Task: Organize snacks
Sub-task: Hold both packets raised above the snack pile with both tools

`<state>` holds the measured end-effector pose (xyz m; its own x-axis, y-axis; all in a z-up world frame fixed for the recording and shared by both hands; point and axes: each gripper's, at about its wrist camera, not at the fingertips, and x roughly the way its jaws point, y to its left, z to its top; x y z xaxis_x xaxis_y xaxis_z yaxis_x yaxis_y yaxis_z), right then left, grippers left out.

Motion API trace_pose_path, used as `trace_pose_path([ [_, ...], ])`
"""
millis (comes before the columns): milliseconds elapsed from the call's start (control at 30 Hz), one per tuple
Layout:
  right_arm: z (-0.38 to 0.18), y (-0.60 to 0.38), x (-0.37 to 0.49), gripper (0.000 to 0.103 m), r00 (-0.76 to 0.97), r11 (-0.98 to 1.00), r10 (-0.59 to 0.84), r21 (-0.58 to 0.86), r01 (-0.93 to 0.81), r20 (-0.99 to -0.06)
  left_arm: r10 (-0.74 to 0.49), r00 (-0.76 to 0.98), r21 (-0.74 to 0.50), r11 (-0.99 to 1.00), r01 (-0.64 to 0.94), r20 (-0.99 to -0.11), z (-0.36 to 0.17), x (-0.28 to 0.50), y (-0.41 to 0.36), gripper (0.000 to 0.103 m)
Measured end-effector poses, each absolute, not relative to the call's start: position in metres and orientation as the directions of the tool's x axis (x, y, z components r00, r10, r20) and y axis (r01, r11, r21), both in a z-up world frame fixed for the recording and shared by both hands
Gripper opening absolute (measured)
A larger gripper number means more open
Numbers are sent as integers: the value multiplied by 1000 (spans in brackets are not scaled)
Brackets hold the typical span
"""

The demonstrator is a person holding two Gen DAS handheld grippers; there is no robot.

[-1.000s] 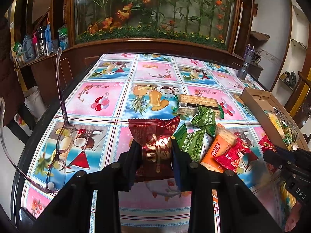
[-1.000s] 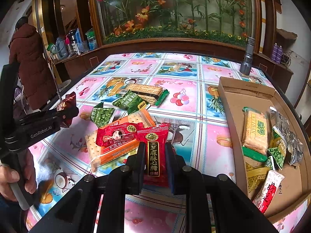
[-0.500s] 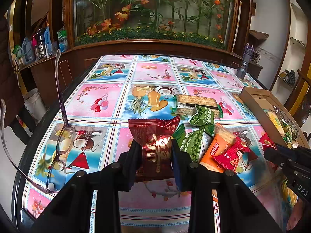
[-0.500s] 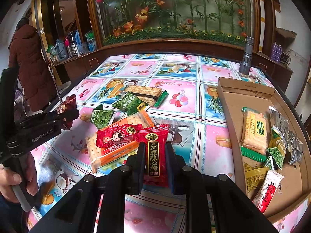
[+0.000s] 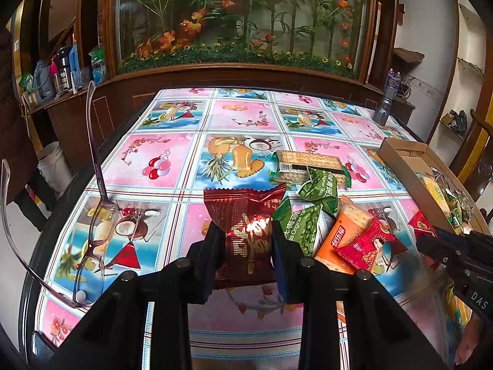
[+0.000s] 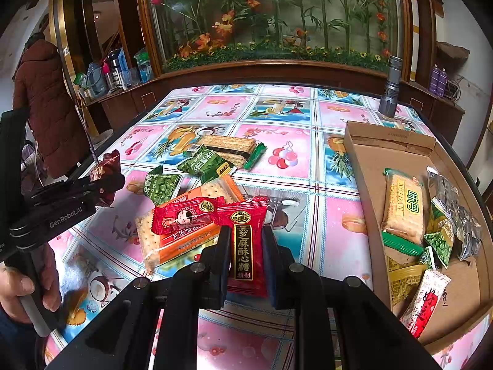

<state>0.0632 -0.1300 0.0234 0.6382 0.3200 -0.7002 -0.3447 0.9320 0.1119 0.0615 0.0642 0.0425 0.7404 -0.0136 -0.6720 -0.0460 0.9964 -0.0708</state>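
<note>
Both grippers grip snacks: left gripper (image 5: 243, 240) pinches a dark red packet (image 5: 243, 212), right gripper (image 6: 246, 249) a bright red candy (image 6: 246, 234), both short of the cardboard box (image 6: 369, 166). Several snacks already lie inside; about 5 wait left of it.
</note>
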Motion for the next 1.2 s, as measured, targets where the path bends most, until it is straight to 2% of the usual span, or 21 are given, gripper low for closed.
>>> trace_pose_path([
  [1200,25,-135,64,21,644,935,320,124,-331,-695,-16,744,-68,997,-40,-669,45,62,61,30],
])
